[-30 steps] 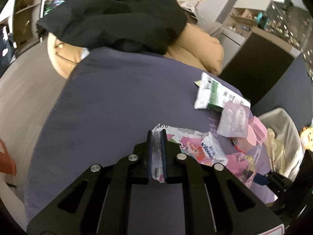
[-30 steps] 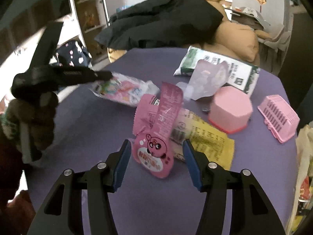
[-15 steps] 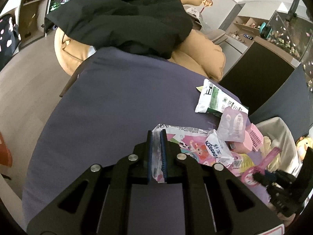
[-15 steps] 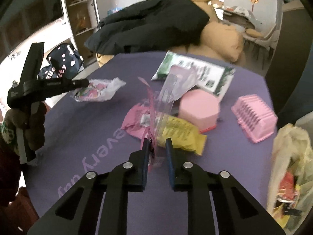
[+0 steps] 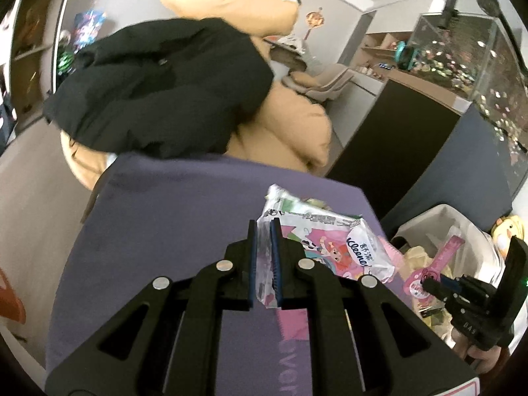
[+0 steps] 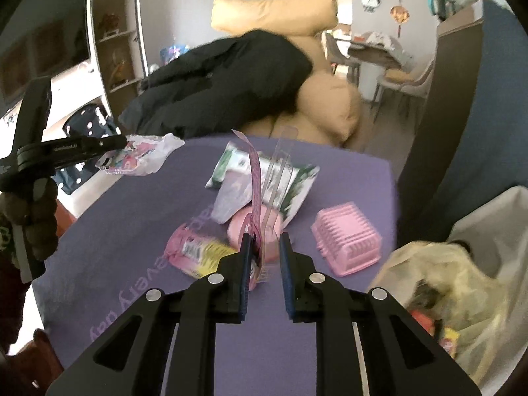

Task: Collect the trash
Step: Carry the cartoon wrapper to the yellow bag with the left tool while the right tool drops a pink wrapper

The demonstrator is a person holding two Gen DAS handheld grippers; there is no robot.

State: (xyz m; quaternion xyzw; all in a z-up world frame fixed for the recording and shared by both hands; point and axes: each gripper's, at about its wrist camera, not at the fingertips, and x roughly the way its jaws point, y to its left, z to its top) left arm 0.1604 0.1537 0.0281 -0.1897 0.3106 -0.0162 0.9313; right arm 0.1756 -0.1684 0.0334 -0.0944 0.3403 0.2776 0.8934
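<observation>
Trash is split between my two grippers: my left gripper (image 5: 263, 257) has its jaws pinching a tissue wrapper (image 5: 325, 247), lifted above the purple bench (image 5: 171, 231). My right gripper (image 6: 263, 264) has just closed on a pink packet (image 6: 255, 181), held up near the bench's right edge beside the bin bag (image 6: 462, 274).

Purple counter (image 6: 138, 231), pale lettering on it; pink ribbed basket (image 6: 346, 242); pink-and-yellow packet (image 6: 194, 250); green-and-white pouch (image 6: 297, 178); cartoon-printed pink-white tissue wrapper (image 5: 330, 244); black coat (image 5: 158, 89) over tan cushions (image 6: 330, 105)
</observation>
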